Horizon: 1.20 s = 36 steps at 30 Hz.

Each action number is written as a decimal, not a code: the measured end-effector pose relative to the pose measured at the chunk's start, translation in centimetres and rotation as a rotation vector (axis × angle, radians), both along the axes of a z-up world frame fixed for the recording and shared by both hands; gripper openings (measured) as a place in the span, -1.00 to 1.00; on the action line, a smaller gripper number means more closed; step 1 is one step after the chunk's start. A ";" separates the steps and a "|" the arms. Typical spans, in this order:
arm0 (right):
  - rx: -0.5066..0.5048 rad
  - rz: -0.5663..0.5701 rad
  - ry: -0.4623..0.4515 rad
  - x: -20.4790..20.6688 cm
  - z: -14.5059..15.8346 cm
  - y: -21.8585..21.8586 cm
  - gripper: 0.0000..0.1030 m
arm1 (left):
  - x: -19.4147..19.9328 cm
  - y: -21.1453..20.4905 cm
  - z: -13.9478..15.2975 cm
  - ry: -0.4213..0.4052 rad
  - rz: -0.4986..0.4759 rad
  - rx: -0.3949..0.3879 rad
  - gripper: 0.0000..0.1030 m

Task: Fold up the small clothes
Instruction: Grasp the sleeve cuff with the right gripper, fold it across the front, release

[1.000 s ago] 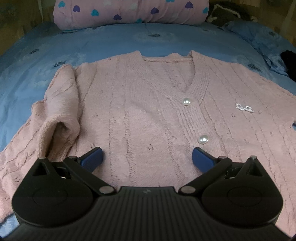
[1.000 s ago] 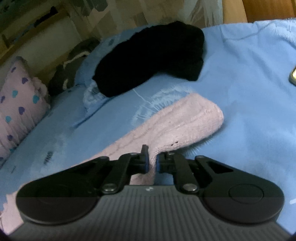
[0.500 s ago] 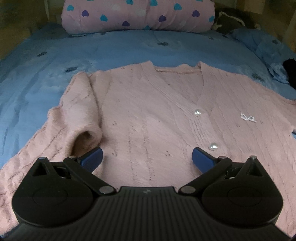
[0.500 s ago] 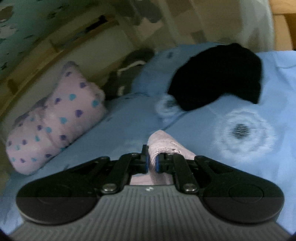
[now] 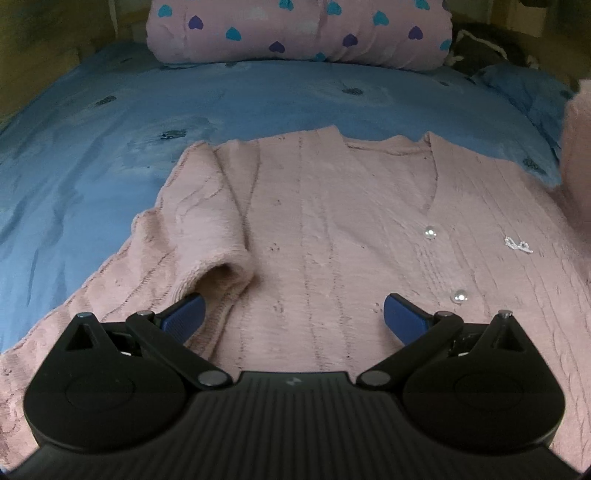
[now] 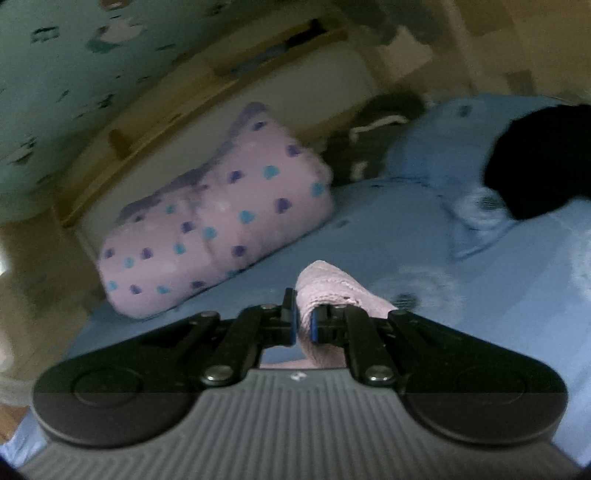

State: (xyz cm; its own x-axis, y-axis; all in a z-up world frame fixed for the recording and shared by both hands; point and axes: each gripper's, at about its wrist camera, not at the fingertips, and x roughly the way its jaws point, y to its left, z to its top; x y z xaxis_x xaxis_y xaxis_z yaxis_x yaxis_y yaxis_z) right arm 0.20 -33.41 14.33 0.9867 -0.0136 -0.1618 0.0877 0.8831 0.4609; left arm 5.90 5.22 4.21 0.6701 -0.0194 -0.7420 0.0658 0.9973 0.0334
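Note:
A pink knitted cardigan [image 5: 332,229] with pearl buttons lies face up on the blue bed. Its left sleeve [image 5: 207,229] is folded in over the body. My left gripper [image 5: 291,317] is open and empty, low over the cardigan's lower part, its left fingertip next to the folded sleeve's cuff. My right gripper [image 6: 303,325] is shut on the cuff of the cardigan's other sleeve [image 6: 328,291] and holds it lifted above the bed. That lifted sleeve also shows at the right edge of the left wrist view [image 5: 576,147].
A pink pillow with heart print [image 5: 299,33] lies at the head of the bed and shows in the right wrist view [image 6: 214,229] too. A black garment [image 6: 543,162] and a grey item [image 6: 369,147] lie at the bed's far right. The blue bedsheet [image 5: 92,166] surrounds the cardigan.
My right gripper has lifted the sleeve cuff off the bed and swung it left toward the pillow. My left gripper has shifted left, still open.

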 end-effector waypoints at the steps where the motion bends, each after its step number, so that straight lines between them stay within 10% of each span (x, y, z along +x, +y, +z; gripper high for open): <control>1: -0.009 0.021 -0.010 0.1 0.1 1.1 -0.80 | 0.0 0.2 0.1 -0.002 0.004 -0.002 1.00; 9: -0.066 0.185 0.001 2.4 -1.7 8.8 -0.80 | 0.2 2.1 0.6 -0.007 0.056 -0.017 1.00; 27: -0.045 0.409 0.350 6.5 -12.2 16.6 -0.73 | 0.8 4.6 0.7 -0.009 0.137 0.003 1.00; 36: -0.063 0.451 0.383 3.9 -10.8 16.3 0.24 | 0.1 3.7 1.1 -0.074 0.114 0.080 1.00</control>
